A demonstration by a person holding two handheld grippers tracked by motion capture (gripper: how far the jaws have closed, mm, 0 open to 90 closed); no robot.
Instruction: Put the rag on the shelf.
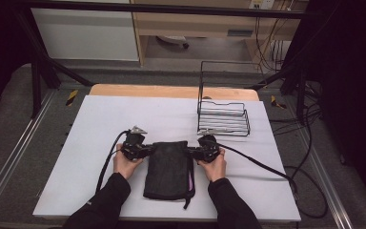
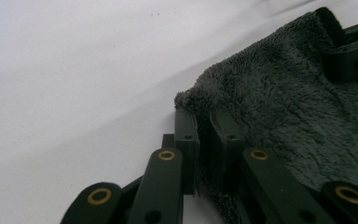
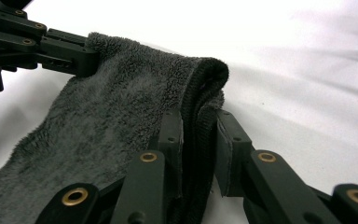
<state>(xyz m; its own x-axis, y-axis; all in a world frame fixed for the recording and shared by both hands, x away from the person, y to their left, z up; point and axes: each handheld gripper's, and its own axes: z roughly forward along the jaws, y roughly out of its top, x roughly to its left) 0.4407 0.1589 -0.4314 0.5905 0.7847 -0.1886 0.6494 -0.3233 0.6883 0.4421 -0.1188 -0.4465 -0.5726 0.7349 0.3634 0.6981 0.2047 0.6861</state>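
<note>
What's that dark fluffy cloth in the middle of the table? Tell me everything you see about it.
The dark grey fleecy towel is folded into a thick oblong lying flat on the white table, long side running toward the person. Its far corners are pinched, one by the left gripper, the other by the right gripper. A purple tag shows at its right edge.

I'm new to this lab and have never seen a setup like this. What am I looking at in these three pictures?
A person sits at a white table holding a hand-operated two-jaw gripper in each hand. The high view looks down from above; the other two come from cameras riding on each gripper. A folded dark grey fleecy towel lies between the hands. The left gripper is shut on its far left corner, seen close in the left gripper view. The right gripper is shut on the far right corner. A black wire rack stands farther back, to the right.
</note>
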